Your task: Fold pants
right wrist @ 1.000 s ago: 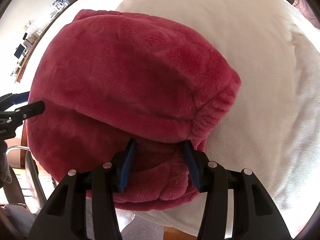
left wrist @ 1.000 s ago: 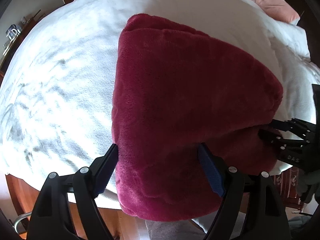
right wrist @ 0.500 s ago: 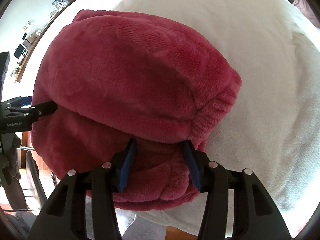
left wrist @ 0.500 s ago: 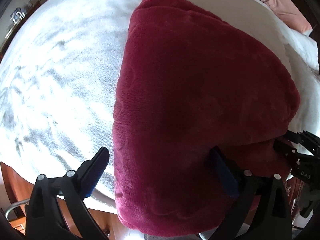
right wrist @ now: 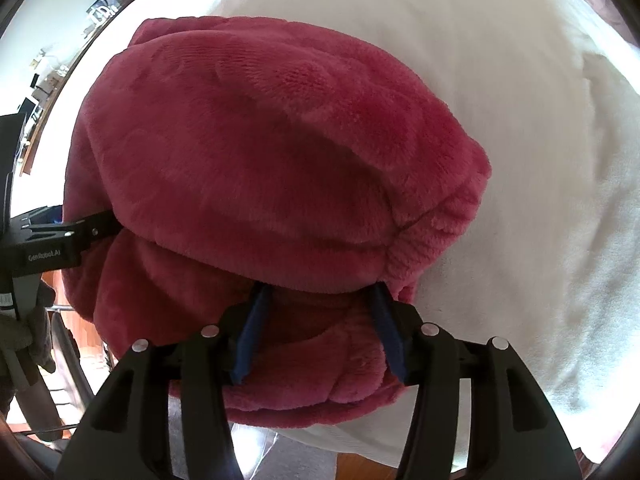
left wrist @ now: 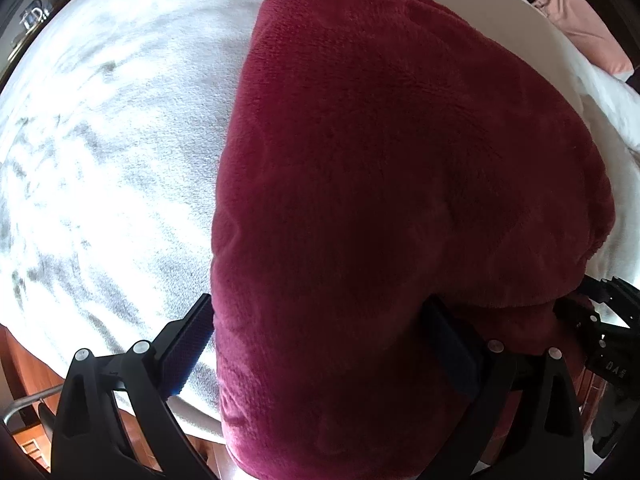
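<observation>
White "GenRobot.AI" on left gripper (right wrist: 44, 248)

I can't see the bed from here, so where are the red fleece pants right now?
The pants lie folded at the near edge of the white bed, filling the middle of both wrist views, with the left tongs and right tongs at their near edge.

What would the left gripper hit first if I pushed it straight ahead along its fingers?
The red fleece pants. The left gripper is open with the folded bundle already between its fingers, so it would likely press into the fabric at once; depth is hard to judge.
</observation>
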Available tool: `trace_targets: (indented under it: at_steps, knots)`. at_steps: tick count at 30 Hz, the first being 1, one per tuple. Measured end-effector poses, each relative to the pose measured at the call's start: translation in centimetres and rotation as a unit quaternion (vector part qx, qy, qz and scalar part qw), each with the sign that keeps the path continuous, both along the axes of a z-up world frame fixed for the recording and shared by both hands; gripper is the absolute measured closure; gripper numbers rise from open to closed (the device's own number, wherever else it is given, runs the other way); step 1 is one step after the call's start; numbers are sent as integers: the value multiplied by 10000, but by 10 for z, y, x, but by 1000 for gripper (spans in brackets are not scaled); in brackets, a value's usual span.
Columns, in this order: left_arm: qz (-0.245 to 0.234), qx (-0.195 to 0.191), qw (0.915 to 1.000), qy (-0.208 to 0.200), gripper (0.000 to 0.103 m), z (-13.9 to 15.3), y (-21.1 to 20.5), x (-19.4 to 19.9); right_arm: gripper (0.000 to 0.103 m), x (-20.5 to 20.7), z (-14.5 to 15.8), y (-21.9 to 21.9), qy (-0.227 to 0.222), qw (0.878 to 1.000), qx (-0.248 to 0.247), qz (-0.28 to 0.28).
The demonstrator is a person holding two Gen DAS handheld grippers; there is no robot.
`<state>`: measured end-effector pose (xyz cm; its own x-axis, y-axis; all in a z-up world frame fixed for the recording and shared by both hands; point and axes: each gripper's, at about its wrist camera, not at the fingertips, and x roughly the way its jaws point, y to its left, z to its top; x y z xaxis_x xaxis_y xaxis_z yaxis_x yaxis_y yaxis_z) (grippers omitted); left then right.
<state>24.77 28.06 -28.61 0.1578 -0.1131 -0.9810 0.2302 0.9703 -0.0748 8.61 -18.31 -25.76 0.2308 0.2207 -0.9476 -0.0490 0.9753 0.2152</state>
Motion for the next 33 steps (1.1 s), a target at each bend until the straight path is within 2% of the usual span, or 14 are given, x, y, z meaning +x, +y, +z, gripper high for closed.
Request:
trace_targets:
  at_steps: [20,24,29,33]
  knots:
    - [-408,-88,9985,363,5,-29,-19,42,45,30,-12,6,194,9989,-156,-403]
    - [-166,-326,9975,604,5,-36,-14,53,44,20,-12,17,48,9987,-375,-347]
    - [385,-819,9877,1275,5,-52,-1,69,44,20,-11,18,44,9987,-352,-363]
    - [359,-794,9873,1325,5,-53,-2,76,42,14,-3,17,78,9992,-263,-290]
